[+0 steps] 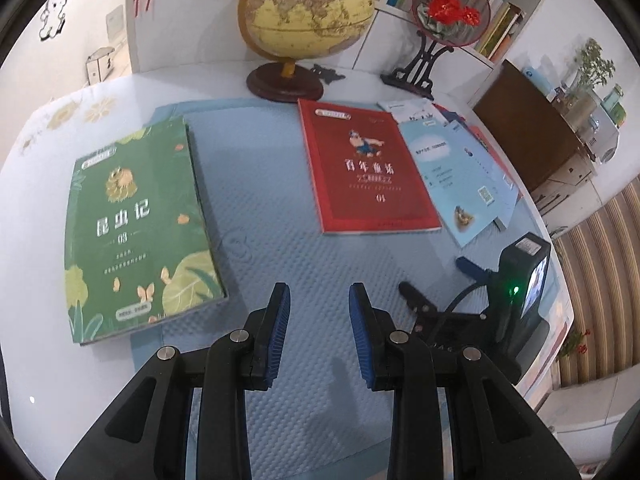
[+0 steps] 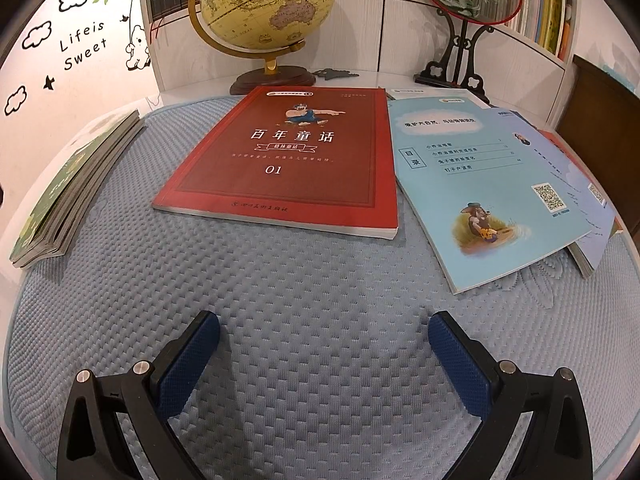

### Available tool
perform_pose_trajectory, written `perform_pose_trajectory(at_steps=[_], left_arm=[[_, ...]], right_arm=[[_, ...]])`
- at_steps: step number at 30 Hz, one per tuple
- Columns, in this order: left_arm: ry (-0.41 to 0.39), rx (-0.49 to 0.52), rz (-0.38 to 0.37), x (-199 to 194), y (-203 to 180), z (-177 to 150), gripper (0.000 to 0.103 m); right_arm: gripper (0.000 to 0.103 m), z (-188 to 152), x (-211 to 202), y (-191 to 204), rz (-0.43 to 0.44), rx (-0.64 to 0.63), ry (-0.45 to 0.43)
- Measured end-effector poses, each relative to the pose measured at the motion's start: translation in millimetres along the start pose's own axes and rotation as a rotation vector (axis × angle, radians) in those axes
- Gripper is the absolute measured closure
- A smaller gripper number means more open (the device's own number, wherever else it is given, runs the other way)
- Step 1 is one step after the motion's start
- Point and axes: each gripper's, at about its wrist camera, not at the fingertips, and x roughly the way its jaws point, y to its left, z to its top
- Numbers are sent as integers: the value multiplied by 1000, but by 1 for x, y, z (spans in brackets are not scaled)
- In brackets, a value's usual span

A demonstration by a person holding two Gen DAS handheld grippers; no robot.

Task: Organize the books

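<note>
Right wrist fisheye looks down on a blue textured mat (image 2: 320, 280) covering the desk, with the red storybook (image 2: 288, 160) lying flat straight ahead of the right gripper (image 2: 324, 344). Its long axis runs away from the camera, tilted a little to the right at the far end, and its near short edge faces the fingers across a strip of bare mat. Just beside it on the right, a light-blue booklet (image 2: 492, 192) tops a loose fan of thinner books. Off at the left edge lies the green book (image 2: 68, 188), seen nearly edge-on.

From the left wrist view that green book (image 1: 136, 232) sits ahead and to the left of the left gripper (image 1: 320, 308), well apart from the red storybook (image 1: 364, 168).

By my reading the right hand is nearer the red book, the left nearer the green.

Both claws hold nothing: the right spread wide, the left with only a narrow gap between its blue pads (image 1: 280, 320).
</note>
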Motion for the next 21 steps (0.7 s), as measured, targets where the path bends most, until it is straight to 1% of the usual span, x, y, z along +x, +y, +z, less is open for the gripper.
perform_pose_trajectory(at_steps=[8, 15, 21], left_arm=[[-10, -39, 1, -4, 14, -1, 75], [-1, -43, -1, 1, 16, -2, 75], [7, -34, -10, 7, 14, 4, 75]], right_arm=[[0, 0, 0, 0, 0, 0, 0], [0, 0, 0, 0, -1, 0, 0], [0, 0, 0, 0, -1, 0, 0]])
